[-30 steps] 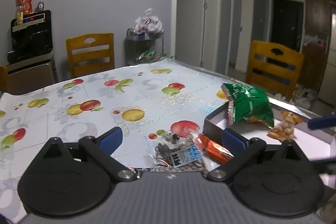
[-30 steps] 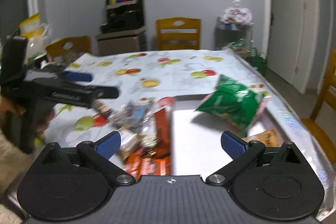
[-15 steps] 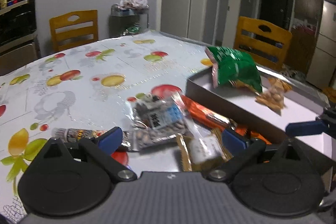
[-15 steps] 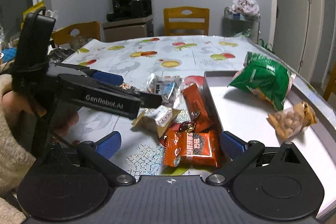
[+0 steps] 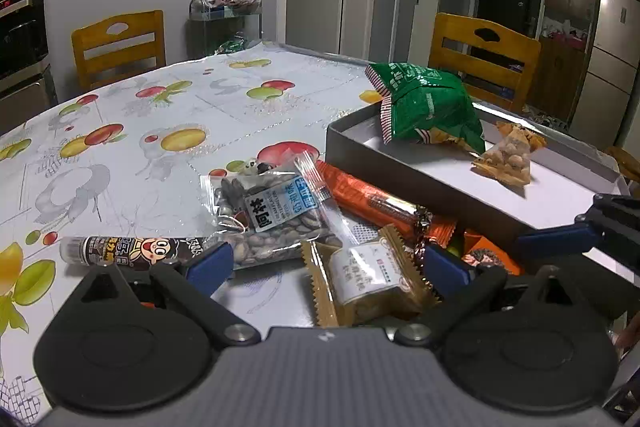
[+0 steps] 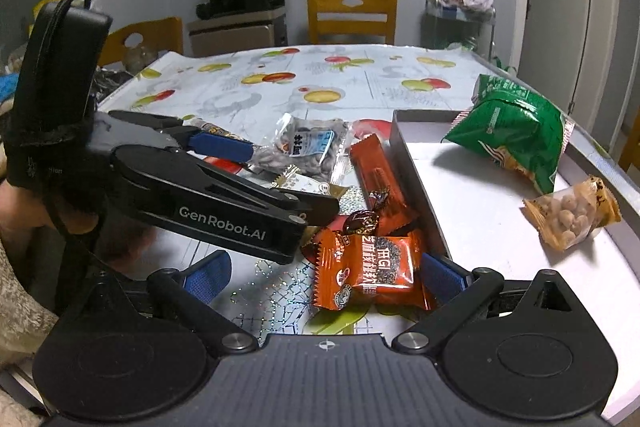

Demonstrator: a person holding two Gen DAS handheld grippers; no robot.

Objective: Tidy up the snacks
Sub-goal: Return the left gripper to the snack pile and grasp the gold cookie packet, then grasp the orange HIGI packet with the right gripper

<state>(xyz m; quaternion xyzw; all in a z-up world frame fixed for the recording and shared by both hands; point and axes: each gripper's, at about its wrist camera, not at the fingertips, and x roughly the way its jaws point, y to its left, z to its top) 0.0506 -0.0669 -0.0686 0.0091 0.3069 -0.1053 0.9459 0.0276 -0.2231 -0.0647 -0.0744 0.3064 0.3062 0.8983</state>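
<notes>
One gold packet (image 5: pixel 372 277) lies between left claw (image 5: pixel 326 267) fingers (spread).

The desk (image 5: pixel 168 115) wears a pale grey cloth printed with red, yellow and green fruit. The box (image 5: pixel 348 141) is grey outside, white inside. In it lie a green bag (image 5: pixel 428 103) with red-and-white striped edges and a clear-and-orange nut packet (image 5: pixel 506 161). Outside lie an orange bar (image 5: pixel 372 197), a gold-edged packet (image 5: pixel 372 277) and an orange packet (image 6: pixel 368 267). Both tongs, left (image 5: pixel 326 269) and right (image 6: pixel 324 273), are black with blue pads.
</notes>
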